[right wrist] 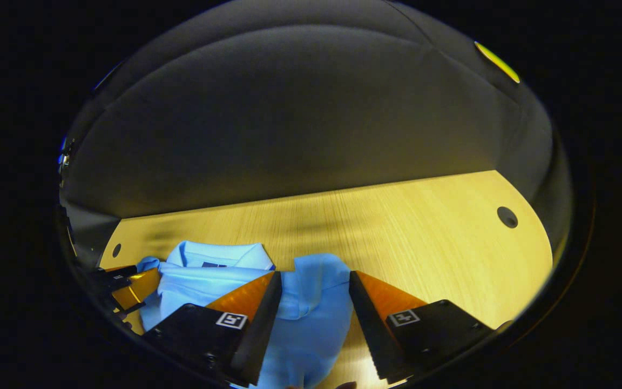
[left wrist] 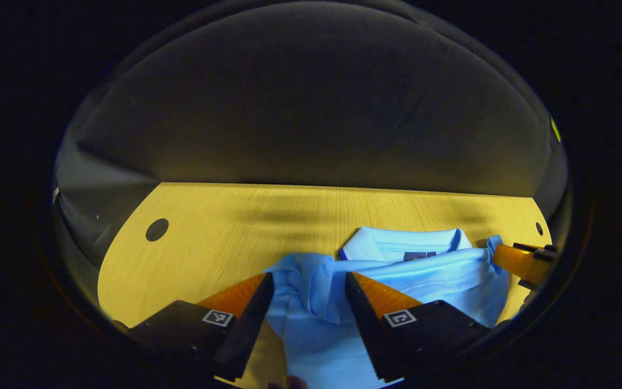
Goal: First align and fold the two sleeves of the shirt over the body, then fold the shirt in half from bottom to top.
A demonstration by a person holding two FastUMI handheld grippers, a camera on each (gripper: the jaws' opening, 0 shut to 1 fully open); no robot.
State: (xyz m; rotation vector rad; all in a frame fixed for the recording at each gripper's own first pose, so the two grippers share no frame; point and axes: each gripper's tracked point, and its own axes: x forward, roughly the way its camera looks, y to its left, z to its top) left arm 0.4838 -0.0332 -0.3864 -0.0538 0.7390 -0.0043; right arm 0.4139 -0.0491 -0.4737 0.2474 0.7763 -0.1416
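A light blue polo shirt (left wrist: 430, 270) lies on the wooden table (left wrist: 224, 227), its collar (left wrist: 397, 246) toward the far edge. A folded layer of cloth is drawn up close below the collar. My left gripper (left wrist: 309, 275) stands open over the shirt's left end, a bunched fold of cloth lying between its spread fingers. In the right gripper view the shirt (right wrist: 203, 281) runs off to the left. My right gripper (right wrist: 315, 274) stands open over the shirt's right end, cloth between its fingers. Each gripper also shows in the other's view, at the shirt's far end (left wrist: 505, 256) (right wrist: 133, 286).
Bare wood extends to the left of the shirt in the left gripper view and to the right (right wrist: 440, 237) in the right gripper view. Round cable holes (left wrist: 156, 229) (right wrist: 507, 216) sit near the table's far corners. The dark booth wall stands behind the table.
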